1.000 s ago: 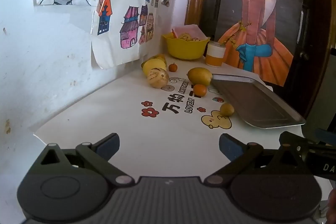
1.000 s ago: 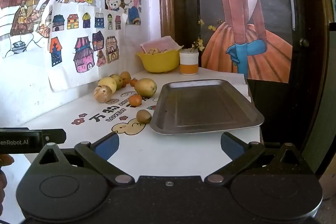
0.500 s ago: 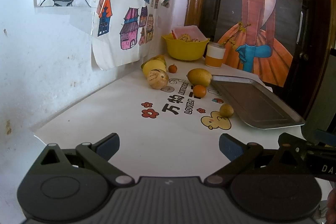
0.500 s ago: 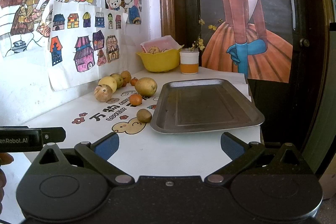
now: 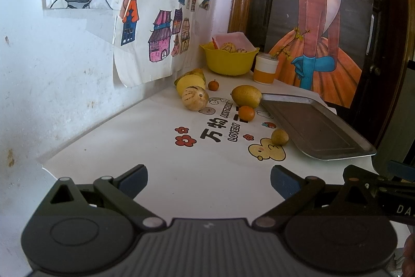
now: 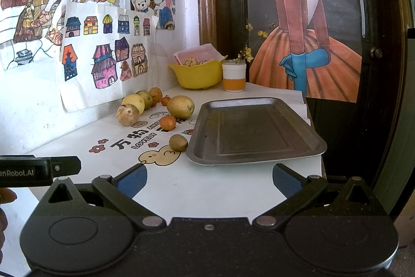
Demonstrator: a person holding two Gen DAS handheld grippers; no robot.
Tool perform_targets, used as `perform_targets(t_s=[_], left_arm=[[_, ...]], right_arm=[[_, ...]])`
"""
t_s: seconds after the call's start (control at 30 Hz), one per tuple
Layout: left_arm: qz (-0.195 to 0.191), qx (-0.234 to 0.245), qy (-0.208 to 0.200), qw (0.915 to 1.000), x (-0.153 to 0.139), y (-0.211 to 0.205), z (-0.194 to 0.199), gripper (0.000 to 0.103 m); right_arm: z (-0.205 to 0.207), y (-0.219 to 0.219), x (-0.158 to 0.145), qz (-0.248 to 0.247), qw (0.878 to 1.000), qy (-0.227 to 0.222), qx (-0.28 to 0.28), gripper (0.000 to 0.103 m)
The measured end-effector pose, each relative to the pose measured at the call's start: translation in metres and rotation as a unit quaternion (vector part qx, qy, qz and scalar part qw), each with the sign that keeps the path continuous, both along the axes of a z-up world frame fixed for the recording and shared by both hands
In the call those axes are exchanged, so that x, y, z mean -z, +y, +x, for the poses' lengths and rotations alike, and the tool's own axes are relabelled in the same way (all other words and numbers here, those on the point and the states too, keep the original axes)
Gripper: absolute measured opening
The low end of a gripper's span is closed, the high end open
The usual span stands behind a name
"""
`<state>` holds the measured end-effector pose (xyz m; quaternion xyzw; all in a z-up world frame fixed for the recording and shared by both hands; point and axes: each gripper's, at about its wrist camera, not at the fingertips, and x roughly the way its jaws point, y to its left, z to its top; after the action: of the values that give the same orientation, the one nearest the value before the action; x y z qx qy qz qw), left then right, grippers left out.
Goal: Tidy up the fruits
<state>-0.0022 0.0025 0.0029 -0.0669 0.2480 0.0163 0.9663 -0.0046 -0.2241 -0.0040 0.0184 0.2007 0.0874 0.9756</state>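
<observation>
Fruits (image 5: 246, 96) well ahead of both spread, empty tongs (image 5: 208, 179) (image 6: 209, 179).

1 tray (image 6: 255, 131), 1 bowl (image 6: 195, 75), 1 cup (image 6: 234, 77), 2 tangerines (image 6: 167, 122).

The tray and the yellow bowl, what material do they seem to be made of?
Tray: probably metal, with a dull grey brushed finish, a thin rolled rim and soft reflections.
Yellow bowl: likely plastic, with an even opaque colour, a smooth surface and a scalloped moulded rim.

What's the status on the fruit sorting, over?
Left gripper open, empty. Right gripper open, empty. Fruits loose on table, tray bare. Path unobstructed.
</observation>
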Motion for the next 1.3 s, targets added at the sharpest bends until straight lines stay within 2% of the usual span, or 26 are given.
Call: perform_targets(t_s=[0.97, 1.1, 1.23, 1.3], left_arm=[[-0.003, -0.002, 0.009, 1.0, -0.004, 0.002, 0.002, 0.103], [-0.004, -0.007, 0.038, 0.9992, -0.016, 0.014, 0.023, 0.103], [0.023, -0.001, 0.026, 0.9994, -0.042, 0.027, 0.05, 0.103], [0.031, 0.006, 0.02, 0.9993, -0.052, 0.03, 0.064, 0.103]], right_arm=[[0.001, 0.002, 0.001, -0.002, 1.0, 0.006, -0.006, 0.102], [0.014, 0.009, -0.011, -0.021, 0.998, 0.006, -0.06, 0.102], [0.04, 0.017, -0.037, -0.052, 0.988, 0.005, -0.144, 0.102], [0.056, 0.022, -0.05, -0.062, 0.984, 0.009, -0.165, 0.102]])
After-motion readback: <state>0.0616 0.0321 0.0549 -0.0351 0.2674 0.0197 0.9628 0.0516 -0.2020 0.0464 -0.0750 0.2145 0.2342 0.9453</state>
